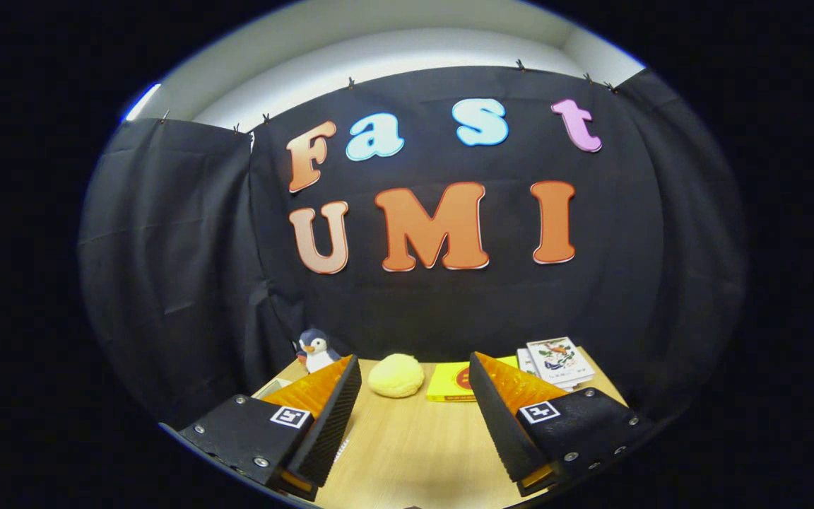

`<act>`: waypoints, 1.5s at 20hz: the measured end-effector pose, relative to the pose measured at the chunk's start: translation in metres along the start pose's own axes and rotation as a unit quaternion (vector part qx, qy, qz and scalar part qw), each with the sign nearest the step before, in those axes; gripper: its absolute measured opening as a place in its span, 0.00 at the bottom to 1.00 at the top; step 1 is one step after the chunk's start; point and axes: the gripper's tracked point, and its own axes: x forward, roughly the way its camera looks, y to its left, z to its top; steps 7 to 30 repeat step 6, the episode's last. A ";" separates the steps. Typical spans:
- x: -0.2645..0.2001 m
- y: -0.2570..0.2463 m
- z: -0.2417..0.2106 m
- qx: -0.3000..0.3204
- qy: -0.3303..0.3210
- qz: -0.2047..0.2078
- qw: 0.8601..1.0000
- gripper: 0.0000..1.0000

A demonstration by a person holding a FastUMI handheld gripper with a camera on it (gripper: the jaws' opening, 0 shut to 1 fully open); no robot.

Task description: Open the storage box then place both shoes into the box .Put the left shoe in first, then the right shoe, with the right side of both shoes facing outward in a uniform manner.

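1. The gripper (pixel 414 410) hangs wide open above the table (pixel 407 452), gripping nothing.
2. Box and shoes are out of sight; searching blindly risks knocking the yellow bun (pixel 396 375) or penguin toy (pixel 316 350) ahead.

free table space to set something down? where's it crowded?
Free: bare wooden table between the open fingers, up to the yellow round plush. Crowded: far edge, with penguin toy, plush, yellow book and stacked booklets along the wall. The fingers hold nothing.
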 end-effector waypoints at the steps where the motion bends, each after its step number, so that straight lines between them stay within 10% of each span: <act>1: -0.006 -0.009 0.006 -0.003 -0.013 -0.004 1.000 0.92; 30: -0.030 -0.050 0.023 -0.027 -0.062 -0.029 0.997 0.94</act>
